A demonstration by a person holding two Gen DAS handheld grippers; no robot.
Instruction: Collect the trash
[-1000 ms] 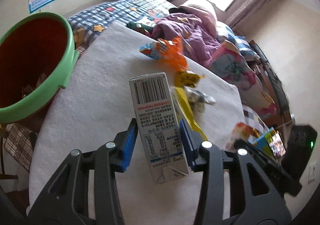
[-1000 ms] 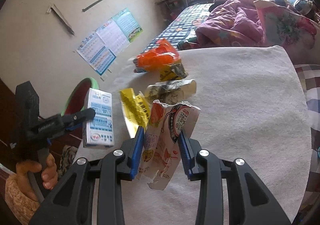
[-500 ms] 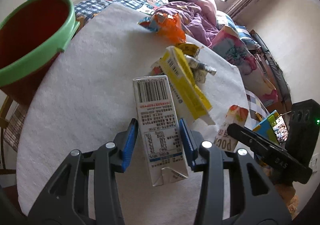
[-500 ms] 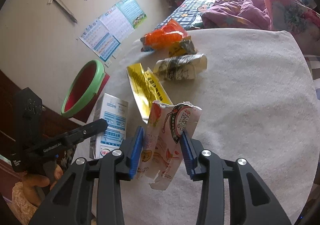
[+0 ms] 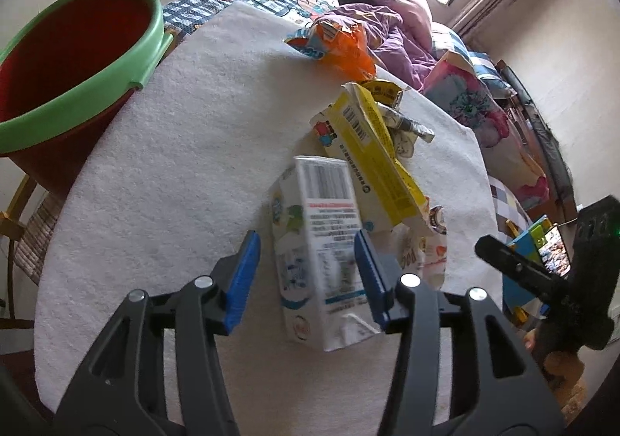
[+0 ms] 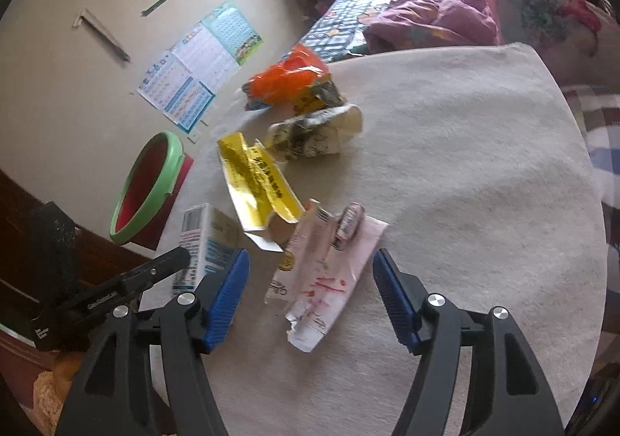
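A white milk carton (image 5: 321,254) lies on the white table cloth (image 5: 186,149) between the open jaws of my left gripper (image 5: 306,277); it also shows in the right wrist view (image 6: 205,238). A torn pink-and-white wrapper (image 6: 325,273) lies flat between the wide-open jaws of my right gripper (image 6: 310,292). A yellow box (image 5: 372,153) leans over the carton. An orange bag (image 5: 341,45), a small yellow packet (image 5: 383,91) and a crumpled wrapper (image 6: 314,134) lie farther back. A red bin with a green rim (image 5: 73,48) stands at the table's left edge.
A bed with a purple blanket (image 5: 391,25) and pillows lies behind the table. Posters (image 6: 197,79) hang on the wall. A chair (image 5: 23,227) stands under the bin. The table's far right part (image 6: 484,149) holds nothing.
Both grippers opened. The milk carton dropped from the left one and the pink wrapper from the right one; both now lie on the cloth. The bin looks farther left than a second ago.
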